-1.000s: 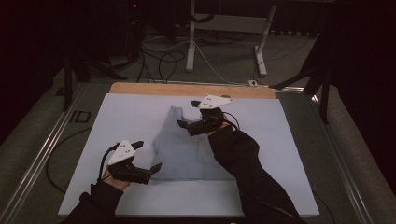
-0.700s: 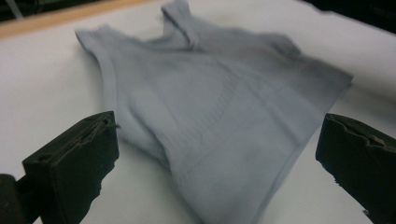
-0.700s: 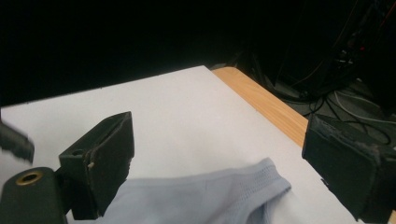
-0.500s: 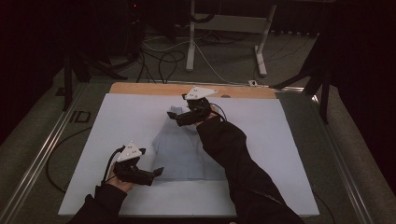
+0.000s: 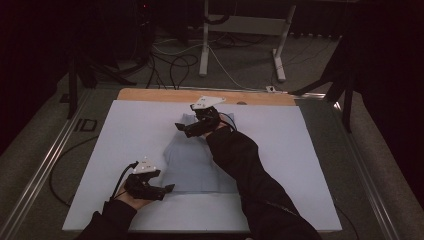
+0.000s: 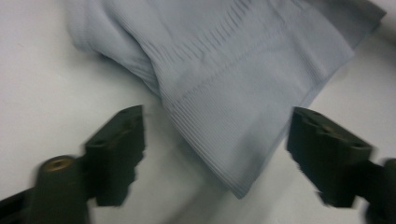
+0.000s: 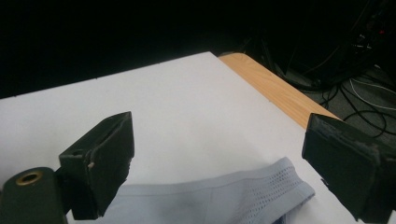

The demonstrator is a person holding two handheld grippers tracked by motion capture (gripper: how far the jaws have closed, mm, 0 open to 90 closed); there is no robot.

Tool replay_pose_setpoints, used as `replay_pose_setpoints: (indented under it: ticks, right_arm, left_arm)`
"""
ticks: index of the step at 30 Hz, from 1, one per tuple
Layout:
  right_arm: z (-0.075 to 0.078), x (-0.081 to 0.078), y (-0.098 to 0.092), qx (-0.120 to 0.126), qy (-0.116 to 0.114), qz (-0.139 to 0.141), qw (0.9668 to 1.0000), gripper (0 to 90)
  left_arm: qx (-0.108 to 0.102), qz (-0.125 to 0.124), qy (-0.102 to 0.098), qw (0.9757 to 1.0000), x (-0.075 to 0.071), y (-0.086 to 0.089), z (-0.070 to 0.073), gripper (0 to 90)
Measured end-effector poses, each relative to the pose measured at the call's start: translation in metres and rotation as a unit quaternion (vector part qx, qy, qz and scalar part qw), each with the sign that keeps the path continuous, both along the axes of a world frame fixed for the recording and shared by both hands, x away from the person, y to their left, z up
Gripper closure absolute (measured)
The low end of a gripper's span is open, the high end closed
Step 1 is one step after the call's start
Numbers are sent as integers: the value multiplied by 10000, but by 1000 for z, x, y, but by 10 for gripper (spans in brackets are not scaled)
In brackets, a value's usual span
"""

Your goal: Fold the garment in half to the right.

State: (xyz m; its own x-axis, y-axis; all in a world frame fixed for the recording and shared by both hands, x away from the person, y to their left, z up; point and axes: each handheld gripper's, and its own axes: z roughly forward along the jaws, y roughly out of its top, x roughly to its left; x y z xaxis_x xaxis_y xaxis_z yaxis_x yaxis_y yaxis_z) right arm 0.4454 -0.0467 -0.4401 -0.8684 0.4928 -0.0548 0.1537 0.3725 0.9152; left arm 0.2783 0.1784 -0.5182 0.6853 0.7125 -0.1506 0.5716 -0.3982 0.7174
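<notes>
White tabletop (image 5: pixel 125 150) under a pale-blue garment (image 5: pixel 195 165), wooden far edge (image 5: pixel 150 94), dark cabled room; both claws wide open, empty.

Garment (image 5: pixel 200 160) under my sleeve is pale grey-blue w/ fine ribbed stripes; mesh dots on its band at 12 o'clock. Counter (image 5: pixel 125 130) sheet is white, bare tan wood strip at 12. My left claw (image 5: pixel 167 189) and right claw (image 5: pixel 181 127) are black, grey plates on top. My sleeves are black.

Dim lab, white-covered table (image 5: pixel 125 130), floor cables (image 5: pixel 175 65), metal stand legs (image 5: pixel 205 45)
</notes>
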Motion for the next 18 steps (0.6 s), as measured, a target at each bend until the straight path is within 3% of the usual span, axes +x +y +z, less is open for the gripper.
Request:
replay_pose_setpoints:
  ticks: [10,12,18]
  right_arm:
    - [-6,2,4,-97,74,37,9999,92]
    - [-7,3,5,-68,105,31,9999,93]
    - [-9,7,7,-20,181,32,9998,93]
  left_arm:
    - [-88,26,303,9995,7,-4,-6,421]
    - [-185,-33,338,9993,6,-4,-6,486]
    - [-199,-244,479,9984,1,-11,-8,583]
